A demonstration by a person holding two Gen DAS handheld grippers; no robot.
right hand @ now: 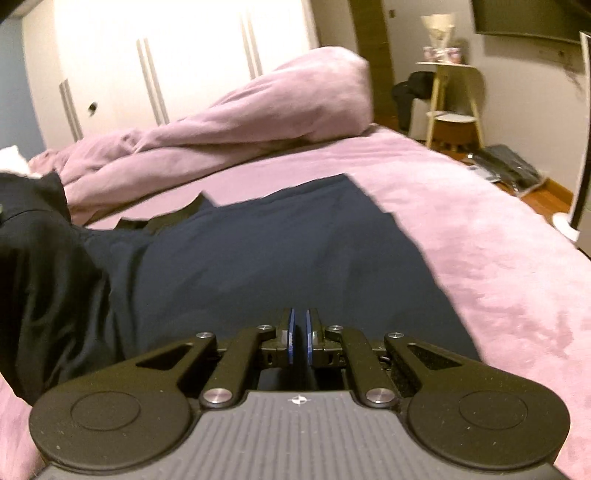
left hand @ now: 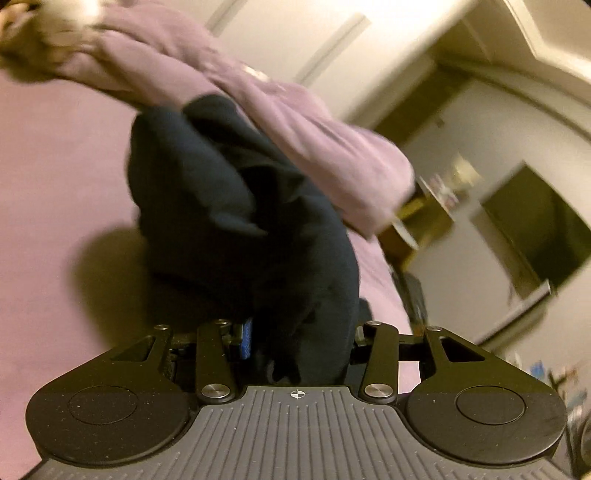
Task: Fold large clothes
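A large dark navy garment [right hand: 277, 251] lies spread on the pink bed [right hand: 480, 258]. In the right wrist view its left part rises in a dark bunch [right hand: 40, 280]. My right gripper [right hand: 300, 332] hangs just above the flat cloth, its blue pads [right hand: 291, 334] close together with nothing seen between them. In the blurred left wrist view my left gripper [left hand: 303, 332] is shut on a thick bunch of the navy garment [left hand: 229, 206], which is lifted off the bed [left hand: 55, 184]. One blue pad [left hand: 246, 338] shows beside the cloth; the other is hidden by it.
A rumpled pink duvet [right hand: 240, 122] is heaped along the far side of the bed. White wardrobe doors [right hand: 147, 55] stand behind it. At the right are a small side table [right hand: 450, 92], a wall screen [right hand: 528, 14] and dark items on the wooden floor [right hand: 509, 170].
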